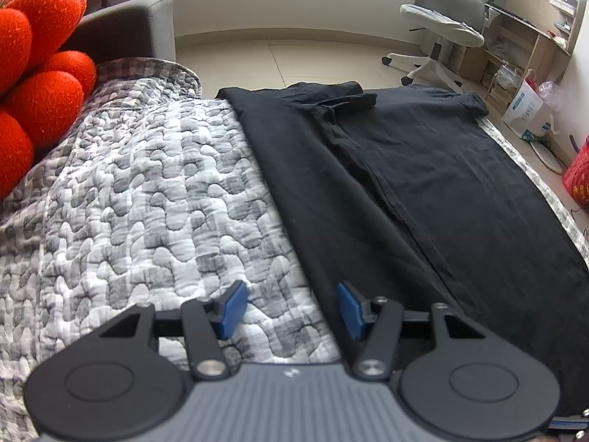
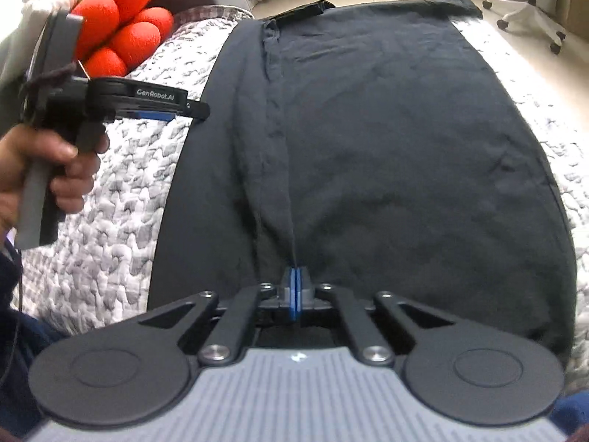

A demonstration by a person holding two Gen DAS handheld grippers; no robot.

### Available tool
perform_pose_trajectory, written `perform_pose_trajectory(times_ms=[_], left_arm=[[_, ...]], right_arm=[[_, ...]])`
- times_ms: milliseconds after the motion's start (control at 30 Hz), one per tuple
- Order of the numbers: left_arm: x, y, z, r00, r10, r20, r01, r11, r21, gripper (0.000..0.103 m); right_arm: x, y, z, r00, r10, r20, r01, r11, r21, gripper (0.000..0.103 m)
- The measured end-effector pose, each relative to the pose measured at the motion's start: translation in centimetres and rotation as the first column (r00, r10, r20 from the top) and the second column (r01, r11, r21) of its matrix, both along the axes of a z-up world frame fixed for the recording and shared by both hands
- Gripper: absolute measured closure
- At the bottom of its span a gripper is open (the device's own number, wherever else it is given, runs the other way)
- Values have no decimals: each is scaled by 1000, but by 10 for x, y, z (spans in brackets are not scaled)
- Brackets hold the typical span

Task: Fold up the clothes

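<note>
A black shirt [image 2: 386, 140] is lying lengthwise on the quilt [image 1: 147, 191], running away from the right gripper [image 2: 295, 287], whose jaws are pinching its near hem shut; the left gripper [image 1: 291, 307] is hovering half-open, empty, over the shirt's left edge.

Setting: a room in a home, used for both resting and working. The work surface is a bed or sofa bed covered by a grey-and-white quilted patchwork cover [image 1: 140, 191], with a grey upholstered armrest [image 1: 147, 22] and a red-orange lobed plush cushion [image 1: 40, 73] at its far end. Pale floor tiles [image 1: 294, 59] extend to a white-and-grey swivel office chair [image 1: 449, 25] beside a light wooden shelf desk [image 1: 530, 37].
</note>
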State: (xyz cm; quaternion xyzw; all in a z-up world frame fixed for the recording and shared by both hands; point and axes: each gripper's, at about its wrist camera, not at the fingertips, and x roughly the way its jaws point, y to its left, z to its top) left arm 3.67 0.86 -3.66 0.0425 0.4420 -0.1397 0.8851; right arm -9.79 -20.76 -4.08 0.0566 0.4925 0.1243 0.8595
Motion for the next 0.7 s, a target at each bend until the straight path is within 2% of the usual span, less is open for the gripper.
perform_pose_trajectory(times_ms=[33, 67, 100, 167, 233, 267, 300, 433, 533, 567, 600, 700], left_arm=[[0, 0, 0, 1000, 1, 0, -1, 1000, -1, 48], [0, 1, 0, 1000, 3, -1, -3, 1000, -3, 48], [0, 1, 0, 1000, 4, -1, -4, 1000, -6, 48], [0, 1, 0, 1000, 7, -3, -7, 1000, -10, 48], [0, 0, 0, 1000, 12, -2, -12, 1000, -8, 48], [0, 0, 0, 1000, 14, -2, -14, 1000, -10, 49], [0, 1, 1, 1000, 15, -2, -15, 1000, -13, 51], [-1, 6, 3, 1000, 24, -16, -25, 998, -57, 55], [-2, 9, 4, 999, 22, -25, -24, 996, -89, 55], [-2, 8, 3, 999, 18, -26, -20, 996, -86, 55], [-3, 7, 3, 1000, 15, -25, -17, 997, -80, 55], [-4, 4, 3, 1000, 6, -21, -7, 998, -67, 58]], right_arm=[[-5, 4, 5, 999, 3, 43, -2, 999, -42, 100], [-9, 8, 10, 996, 9, 86, -2, 997, -83, 88], [-18, 16, 19, 988, 40, 151, -22, 993, -118, 88], [-32, 31, 27, 976, 131, 175, -117, 989, -88, 88], [-44, 49, 32, 955, 238, 179, -230, 971, -64, 74], [-51, 59, 30, 941, 290, 177, -279, 957, -84, 65], [-58, 70, 27, 924, 339, 175, -324, 940, -109, 64], [-81, 105, 15, 867, 475, 154, -441, 873, -210, 64], [-92, 118, -1, 858, 499, 121, -445, 840, -309, 67], [-92, 120, -3, 862, 491, 125, -429, 839, -334, 80], [-93, 121, -5, 867, 480, 132, -410, 839, -357, 97], [-90, 115, 9, 885, 440, 151, -392, 881, -266, 98]])
